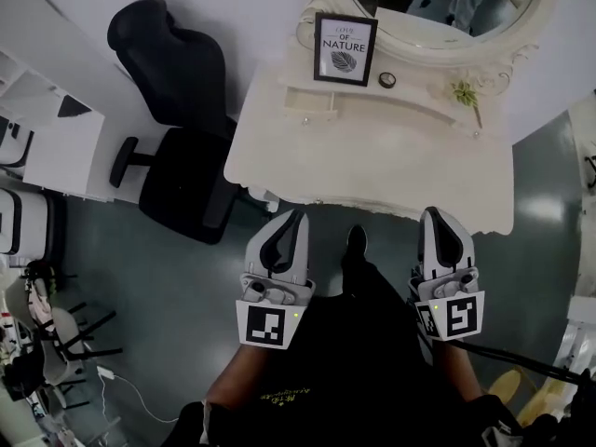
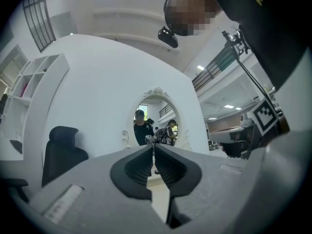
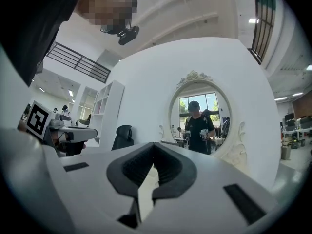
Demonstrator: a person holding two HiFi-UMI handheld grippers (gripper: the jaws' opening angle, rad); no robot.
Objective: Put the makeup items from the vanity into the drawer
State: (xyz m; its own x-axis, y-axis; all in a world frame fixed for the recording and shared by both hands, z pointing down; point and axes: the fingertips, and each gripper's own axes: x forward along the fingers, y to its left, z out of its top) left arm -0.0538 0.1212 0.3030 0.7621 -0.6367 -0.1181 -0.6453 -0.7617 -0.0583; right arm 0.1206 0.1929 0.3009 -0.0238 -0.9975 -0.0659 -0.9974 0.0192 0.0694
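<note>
Chair (image 1: pixel 182 182) just left of vanity (image 1: pixel 372 161)

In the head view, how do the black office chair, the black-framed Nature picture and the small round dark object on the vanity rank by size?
1. Black office chair, by far largest.
2. Black-framed Nature picture.
3. Small round dark object, a speck beside the picture.

The vanity top (image 1: pixel 372 170) lies open across its front half, with free passage from the near edge to the raised back ledge (image 1: pixel 419 102). On that ledge stand a framed sign (image 1: pixel 345 49), a small round item (image 1: pixel 387 80) and a green sprig (image 1: pixel 466 93) — the mirror (image 1: pixel 438 7) walls them in behind. A black office chair (image 1: pixel 177 147) crowds the vanity's left side.
</note>
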